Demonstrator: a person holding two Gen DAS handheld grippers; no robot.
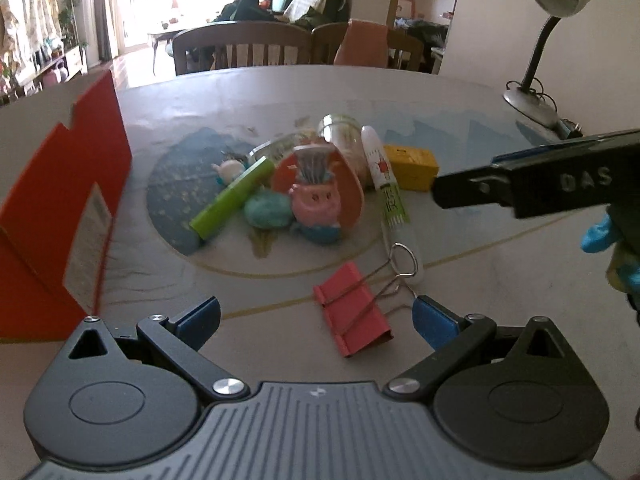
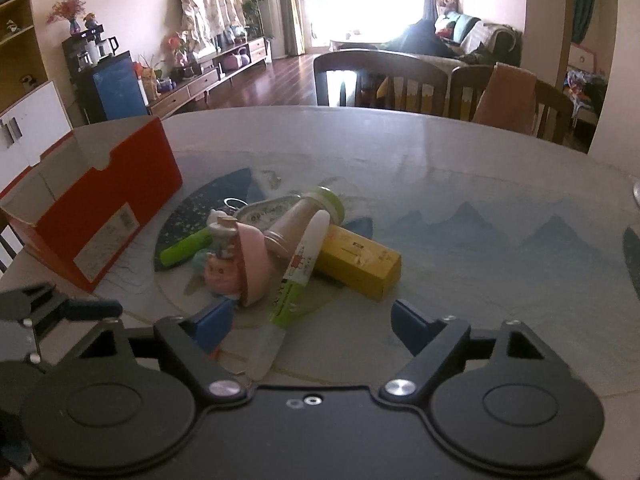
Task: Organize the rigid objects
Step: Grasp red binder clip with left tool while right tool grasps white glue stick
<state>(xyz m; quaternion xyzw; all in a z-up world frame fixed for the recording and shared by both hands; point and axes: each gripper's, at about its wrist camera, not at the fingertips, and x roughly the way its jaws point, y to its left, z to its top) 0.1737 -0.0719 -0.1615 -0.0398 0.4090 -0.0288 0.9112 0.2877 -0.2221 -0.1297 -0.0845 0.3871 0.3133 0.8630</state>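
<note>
The fingers (image 1: 198,316) of the left gripper (image 1: 316,316) are spread wide and hold nothing. A red binder clip (image 1: 352,316) lies flat on the table (image 1: 480,280) in the gap between them, nearer the right finger, whose blue pad sits just beside the clip's wire handles. The gripper is low over the near edge of the table, pointing toward the far side.

The right gripper (image 2: 312,320) also has its fingers (image 2: 216,320) spread apart, gripping nothing. The clear end of a white and green tube (image 2: 296,276) reaches into the gap between them, close to the left finger. In the left wrist view the right gripper (image 1: 436,188) comes in from the right side, raised above the table, its tip just beside a yellow box (image 1: 412,166); a blue-gloved hand (image 1: 600,236) shows beneath it.

Beyond both grippers a heap of small things lies together on the blue circle printed on the table: a pink pig toy (image 1: 316,196) in an orange and pink shell, a green tube (image 1: 232,200), a teal lump (image 1: 266,210), a glass jar (image 1: 344,136) on its side, the white and green tube (image 1: 384,172) and the yellow box (image 2: 360,264). The tube leans on the box.

An open red cardboard box (image 2: 100,216) stands on the left side of the table, apart from the heap. A desk lamp (image 1: 540,48) stands at the far right corner.
</note>
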